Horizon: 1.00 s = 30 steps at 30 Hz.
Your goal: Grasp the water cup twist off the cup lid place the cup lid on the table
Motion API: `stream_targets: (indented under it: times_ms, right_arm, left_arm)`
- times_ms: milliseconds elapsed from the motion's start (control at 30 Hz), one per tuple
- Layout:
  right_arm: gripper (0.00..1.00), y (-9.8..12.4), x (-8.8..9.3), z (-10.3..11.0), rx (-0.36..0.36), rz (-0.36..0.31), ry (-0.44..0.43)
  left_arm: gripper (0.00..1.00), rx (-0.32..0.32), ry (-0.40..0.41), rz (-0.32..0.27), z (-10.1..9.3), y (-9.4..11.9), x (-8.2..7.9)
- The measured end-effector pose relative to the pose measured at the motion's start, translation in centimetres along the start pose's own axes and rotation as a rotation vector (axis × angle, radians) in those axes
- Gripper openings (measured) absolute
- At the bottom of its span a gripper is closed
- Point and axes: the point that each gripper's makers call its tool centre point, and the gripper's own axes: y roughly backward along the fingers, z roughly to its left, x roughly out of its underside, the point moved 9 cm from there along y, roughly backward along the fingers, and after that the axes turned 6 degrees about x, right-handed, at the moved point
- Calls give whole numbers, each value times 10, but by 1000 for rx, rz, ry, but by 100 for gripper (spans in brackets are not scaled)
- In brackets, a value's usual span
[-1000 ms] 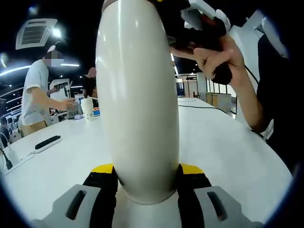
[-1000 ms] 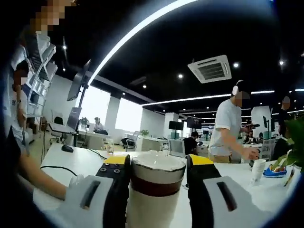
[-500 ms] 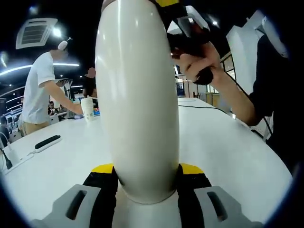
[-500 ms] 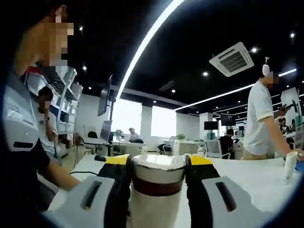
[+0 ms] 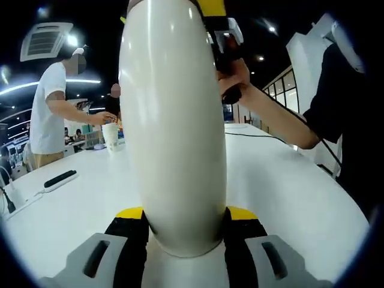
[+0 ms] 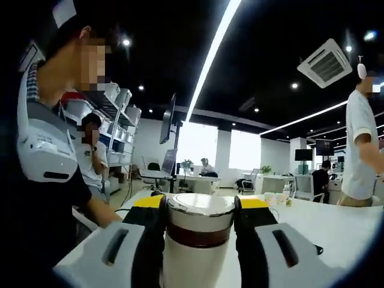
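Note:
A tall white water cup (image 5: 174,132) stands upright between the yellow-tipped jaws of my left gripper (image 5: 185,217), which is shut on its lower body. In the right gripper view I see the cup's top: a lid (image 6: 200,207) with a silver rim above a brown band (image 6: 198,236). My right gripper (image 6: 200,211) is shut on that lid from both sides. In the left gripper view the right gripper (image 5: 219,21) shows at the cup's top, held by a person's hand (image 5: 235,75).
A white table (image 5: 288,186) spreads around the cup. On it are a paper cup (image 5: 110,137), a black bar (image 5: 60,179) and a cable (image 5: 255,135). A person in a white shirt (image 5: 51,114) stands at the far side. Another person sits close by (image 6: 48,162).
The right gripper has turned around the cup's top: its background swung sideways, and in the left gripper view the hand moved in behind the cup. The cup body stayed still.

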Motion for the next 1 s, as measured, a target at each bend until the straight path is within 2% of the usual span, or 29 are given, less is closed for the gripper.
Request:
stream_targets:
  times_ms: [133,267,400,533,567,700,800,900,1000]
  right_arm:
    - [48,3,-1,4,65,19,-38]
    - [61,7,-4,12,138,0,-43]
    - [61,13,-11,27,247,-24,20]
    - [61,20,-18,41,427,-59,71]
    - [59,22,-17,44,510,-45,73]
    - [58,22,-17,56,644,-11,144]
    - [58,16,-17,62,667,-9,155]
    - [58,10,-12,59,706,32,172]
    - [57,6,-9,55,713,49,166]
  left_arm:
    - [51,1,-5,0,0,0,0]
    - [51,1,-4,0,0,0,0]
    - [51,1,-5,0,-1,0,0]
    - [51,1,-4,1,-1,-1,0]
    - [51,1,-4,1,-1,-1,0]
    - [51,1,-3,1,0,-1,0]
    - [51,0,-3,2,0,-1,0]
    - [51,0,-3,2,0,-1,0]
    - [51,-1,-4,3,0,-1,0]
